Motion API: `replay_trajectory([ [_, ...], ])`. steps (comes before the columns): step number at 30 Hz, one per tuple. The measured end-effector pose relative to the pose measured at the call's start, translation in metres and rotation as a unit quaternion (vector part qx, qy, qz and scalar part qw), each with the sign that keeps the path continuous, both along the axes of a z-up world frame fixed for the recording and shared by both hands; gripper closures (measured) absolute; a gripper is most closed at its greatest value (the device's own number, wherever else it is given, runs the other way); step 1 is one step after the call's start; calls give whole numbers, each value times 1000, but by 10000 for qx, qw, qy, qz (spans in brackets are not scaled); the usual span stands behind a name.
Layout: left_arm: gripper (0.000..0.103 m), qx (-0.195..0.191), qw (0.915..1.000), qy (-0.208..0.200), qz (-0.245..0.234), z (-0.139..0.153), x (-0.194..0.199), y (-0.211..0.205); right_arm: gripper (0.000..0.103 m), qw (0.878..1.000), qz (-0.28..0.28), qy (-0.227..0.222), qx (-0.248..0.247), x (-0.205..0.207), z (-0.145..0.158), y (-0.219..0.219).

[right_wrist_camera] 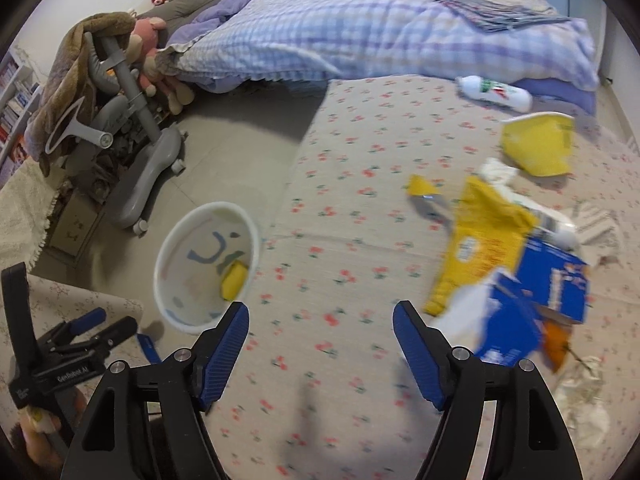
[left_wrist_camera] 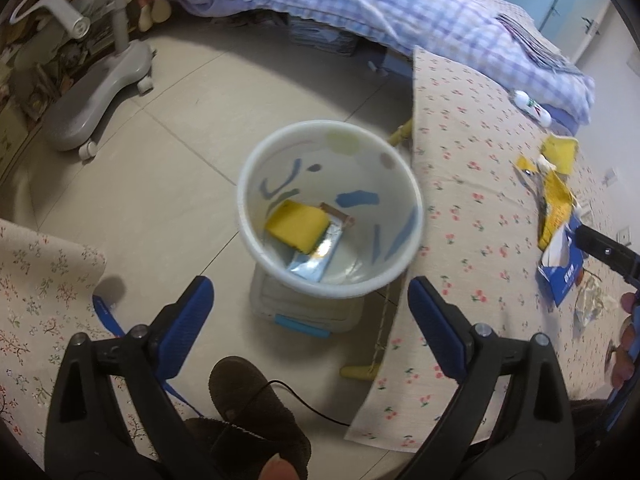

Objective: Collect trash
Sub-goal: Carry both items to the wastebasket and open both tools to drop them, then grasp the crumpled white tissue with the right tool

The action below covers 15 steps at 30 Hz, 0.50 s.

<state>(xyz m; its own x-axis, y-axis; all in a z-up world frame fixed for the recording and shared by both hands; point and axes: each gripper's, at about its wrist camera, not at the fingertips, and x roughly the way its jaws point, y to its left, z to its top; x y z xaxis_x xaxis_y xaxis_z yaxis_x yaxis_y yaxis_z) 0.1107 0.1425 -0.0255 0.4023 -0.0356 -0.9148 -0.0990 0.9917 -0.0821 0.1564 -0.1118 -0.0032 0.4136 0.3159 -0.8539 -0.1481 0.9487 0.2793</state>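
Observation:
A white trash bin (left_wrist_camera: 256,168) stands on the floor beside the table; it also shows in the right wrist view (right_wrist_camera: 166,256). Inside lie a yellow wrapper (left_wrist_camera: 298,226) and a silver packet (left_wrist_camera: 316,256). My left gripper (left_wrist_camera: 310,308) is open and empty above the bin's near side. My right gripper (right_wrist_camera: 320,334) is open and empty over the floral tablecloth (right_wrist_camera: 340,208). To its right lies a trash pile: a torn yellow bag (right_wrist_camera: 484,236), a blue carton (right_wrist_camera: 536,300), a yellow box piece (right_wrist_camera: 536,144), a white bottle (right_wrist_camera: 496,94) and crumpled foil (right_wrist_camera: 584,396).
A grey wheeled chair base (left_wrist_camera: 92,92) stands on the tiled floor at the left. A bed with a checked quilt (right_wrist_camera: 380,24) is behind the table. A small storage box (left_wrist_camera: 304,312) sits under the bin. A second floral cloth (left_wrist_camera: 36,300) is at the left.

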Motion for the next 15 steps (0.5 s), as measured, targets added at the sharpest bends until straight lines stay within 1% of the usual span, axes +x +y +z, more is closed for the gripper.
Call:
replay_trajectory([
  [4,2,4,9997,-78,-226,3,-1,-19,25,9997,-238,-34,-74,-14,6,-48],
  [8,1,11,9989,-61,-466,2,-2,-38,23,9986,-502,30,-186,-27,5,-90],
  [12,1,-12,9979,-26,-649,1,-3,-58,23,9966,-723,196,-335,-39,-4,-125],
  [15,1,-23,9971,-25,-757,1,-3,-70,23,9940,-908,455,-395,-47,-16,-147],
])
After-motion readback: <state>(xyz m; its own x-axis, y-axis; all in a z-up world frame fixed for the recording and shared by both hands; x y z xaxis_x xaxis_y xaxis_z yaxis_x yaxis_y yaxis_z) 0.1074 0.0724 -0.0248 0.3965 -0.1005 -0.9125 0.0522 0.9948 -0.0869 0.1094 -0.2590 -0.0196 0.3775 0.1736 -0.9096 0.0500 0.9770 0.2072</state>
